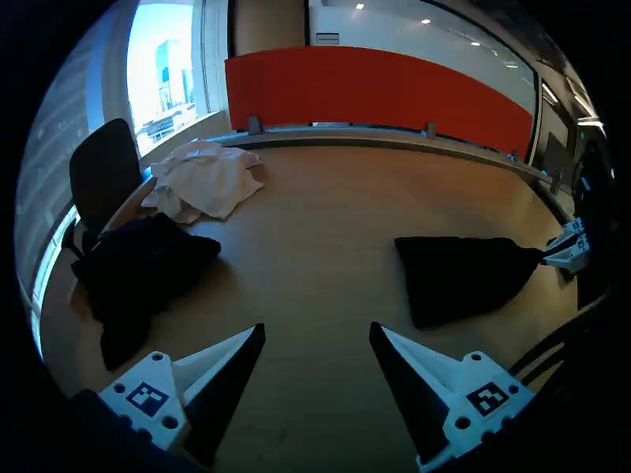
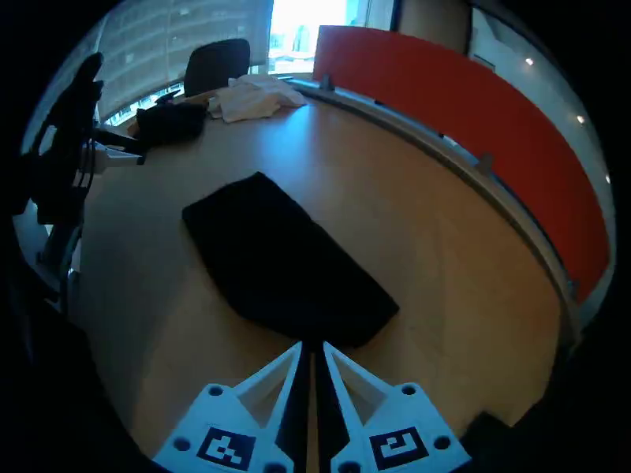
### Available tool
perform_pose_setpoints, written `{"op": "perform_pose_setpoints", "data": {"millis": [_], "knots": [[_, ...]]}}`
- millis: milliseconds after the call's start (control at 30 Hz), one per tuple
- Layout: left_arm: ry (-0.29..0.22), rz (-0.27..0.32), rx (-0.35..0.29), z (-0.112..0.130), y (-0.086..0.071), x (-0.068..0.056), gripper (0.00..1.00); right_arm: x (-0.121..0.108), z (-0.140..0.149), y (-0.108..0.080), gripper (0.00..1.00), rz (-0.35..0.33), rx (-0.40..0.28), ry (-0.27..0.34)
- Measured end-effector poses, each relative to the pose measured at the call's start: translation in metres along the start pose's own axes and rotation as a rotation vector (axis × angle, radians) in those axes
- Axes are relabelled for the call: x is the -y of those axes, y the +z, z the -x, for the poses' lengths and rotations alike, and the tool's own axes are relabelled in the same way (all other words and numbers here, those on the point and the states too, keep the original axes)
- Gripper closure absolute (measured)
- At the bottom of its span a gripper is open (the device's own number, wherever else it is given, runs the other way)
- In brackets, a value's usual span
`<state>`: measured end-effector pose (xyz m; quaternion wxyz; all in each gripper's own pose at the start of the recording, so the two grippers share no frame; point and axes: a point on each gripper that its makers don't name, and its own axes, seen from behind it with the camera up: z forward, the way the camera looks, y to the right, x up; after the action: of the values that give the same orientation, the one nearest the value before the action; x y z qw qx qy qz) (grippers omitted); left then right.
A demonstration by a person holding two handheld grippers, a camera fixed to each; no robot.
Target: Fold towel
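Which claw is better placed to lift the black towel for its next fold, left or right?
Right. The right claw is closed at the black towel's corner, apparently pinching it; the left claw hangs open above the table, apart from the towel.

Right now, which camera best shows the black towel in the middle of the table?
The right gripper view: the black towel lies whole and spread across the middle of the picture. The left gripper view shows it farther off at the right, foreshortened, one corner drawn to a point at the right gripper.
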<state>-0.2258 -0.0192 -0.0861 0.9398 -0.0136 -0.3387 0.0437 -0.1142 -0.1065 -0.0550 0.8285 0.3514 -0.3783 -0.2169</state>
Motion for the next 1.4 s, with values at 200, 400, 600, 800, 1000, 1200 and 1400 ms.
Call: {"op": "perform_pose_setpoints", "data": {"millis": [200,400,600,800,1000,1200,1400], "knots": [[-0.001,-0.002,0.0,0.001,-0.001,0.001,0.02,0.0,-0.041,-0.006,0.95,-0.002,-0.06,-0.051],[-0.007,-0.002,-0.001,0.001,-0.001,0.001,0.02,0.003,-0.076,-0.008,0.95,-0.009,-0.104,-0.1],[-0.007,-0.002,-0.006,-0.001,-0.002,0.001,0.01,0.008,-0.106,-0.005,0.95,-0.026,-0.137,-0.14],[-0.013,-0.003,-0.006,0.001,-0.002,0.003,0.01,0.014,-0.125,-0.002,0.95,-0.045,-0.15,-0.16],[-0.017,-0.002,-0.006,0.001,-0.002,0.003,0.01,0.018,-0.129,0.003,0.95,-0.061,-0.146,-0.176],[-0.023,0.003,-0.004,0.002,-0.001,0.003,0.01,0.028,-0.137,0.012,0.95,-0.088,-0.149,-0.181],[-0.031,0.008,-0.008,0.001,-0.003,0.002,0.01,0.046,-0.154,0.029,0.95,-0.133,-0.157,-0.192]]}}
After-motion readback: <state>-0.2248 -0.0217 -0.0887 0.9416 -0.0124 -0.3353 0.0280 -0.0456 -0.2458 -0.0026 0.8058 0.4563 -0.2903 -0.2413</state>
